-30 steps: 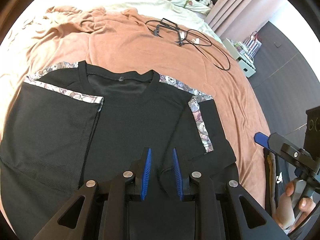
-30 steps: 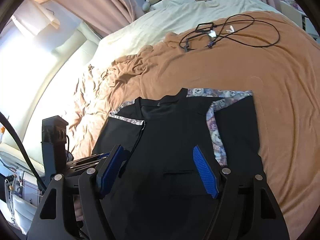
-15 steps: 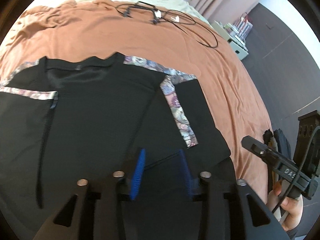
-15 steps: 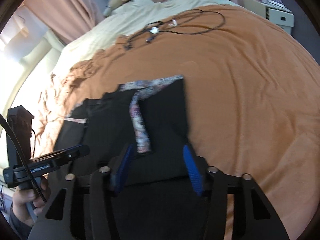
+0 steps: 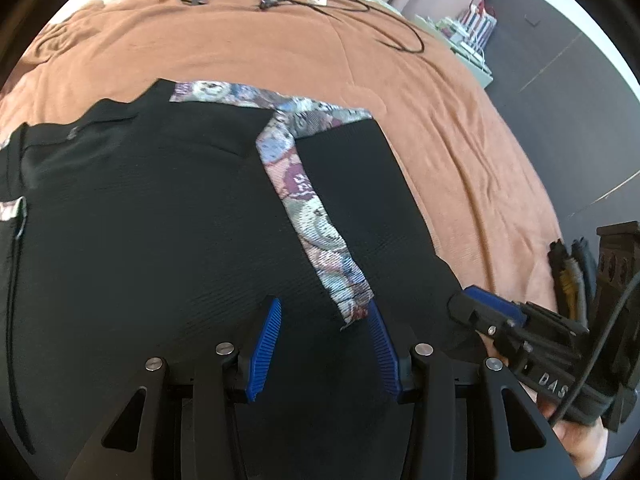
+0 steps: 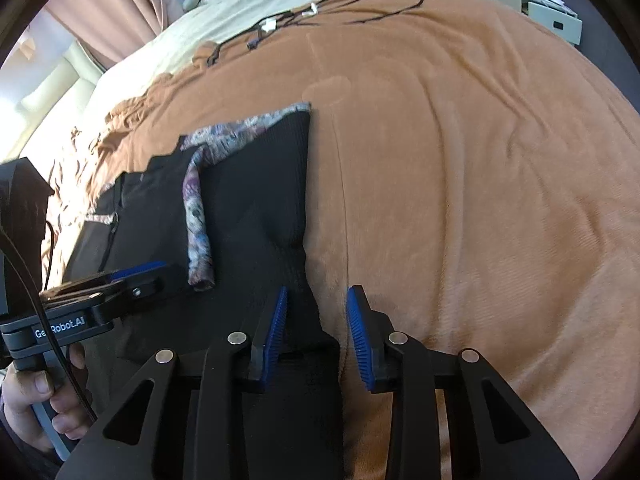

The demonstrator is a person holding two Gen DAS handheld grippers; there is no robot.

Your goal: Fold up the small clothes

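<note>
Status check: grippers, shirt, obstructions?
Left gripper open over black shirt. Right gripper open, straddling its edge. Shirt flat on orange blanket; black cables far off.

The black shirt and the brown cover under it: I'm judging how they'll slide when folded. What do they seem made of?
The black shirt looks like a thin, matte, finely ribbed knit, probably synthetic, with a printed woven-looking trim. The brown cover looks like a soft, short-pile fleece or velour: faint ribbed nap, gentle creases, no sheen.
</note>
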